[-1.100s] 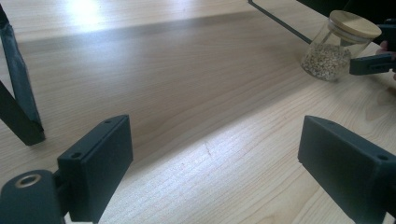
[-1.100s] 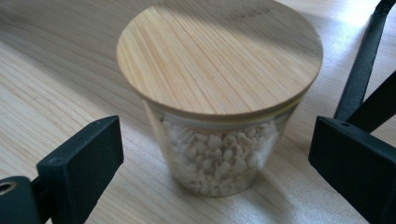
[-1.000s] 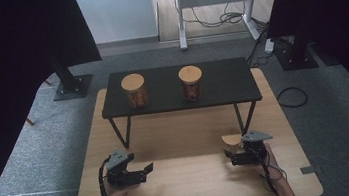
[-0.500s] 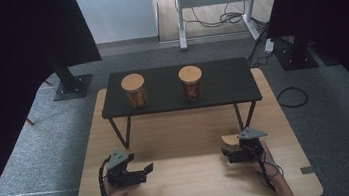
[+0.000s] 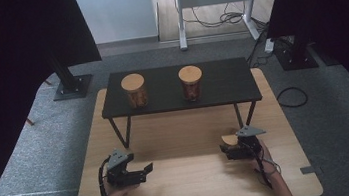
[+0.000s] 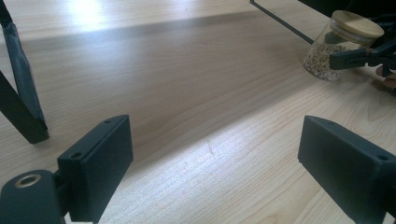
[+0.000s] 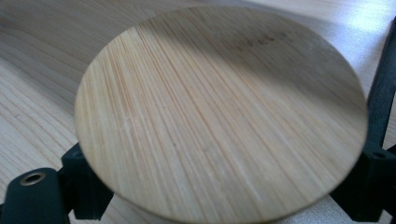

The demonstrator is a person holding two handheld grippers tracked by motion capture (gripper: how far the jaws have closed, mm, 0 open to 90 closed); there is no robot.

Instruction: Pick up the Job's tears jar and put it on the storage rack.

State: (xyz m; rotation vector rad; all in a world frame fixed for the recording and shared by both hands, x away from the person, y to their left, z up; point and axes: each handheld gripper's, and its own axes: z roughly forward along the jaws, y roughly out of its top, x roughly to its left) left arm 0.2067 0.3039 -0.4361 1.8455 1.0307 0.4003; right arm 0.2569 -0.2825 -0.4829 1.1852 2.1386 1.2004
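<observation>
Wooden table (image 5: 188, 141) carries a black shelf (image 5: 220, 79) at 12 o'clock, two lidded jars (image 5: 134, 90) on it. At 3 o'clock, the right gripper (image 5: 230, 150) has its jaws just closing around a grain jar (image 6: 337, 43); pad contact cannot be told. At 9 o'clock, the left gripper (image 5: 144, 172) stands wide, empty.

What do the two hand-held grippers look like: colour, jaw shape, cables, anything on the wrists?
Both are matte black. The left hand-held gripper has blocky rectangular jaws with small screw holes, a brass-ringed hole at the base, a grey three-cornered plate on top and a black cable trailing back. The right hand-held gripper carries the same grey plate and cable. Forearms look sleeveless; the right wrist may wear a thin band.
</observation>
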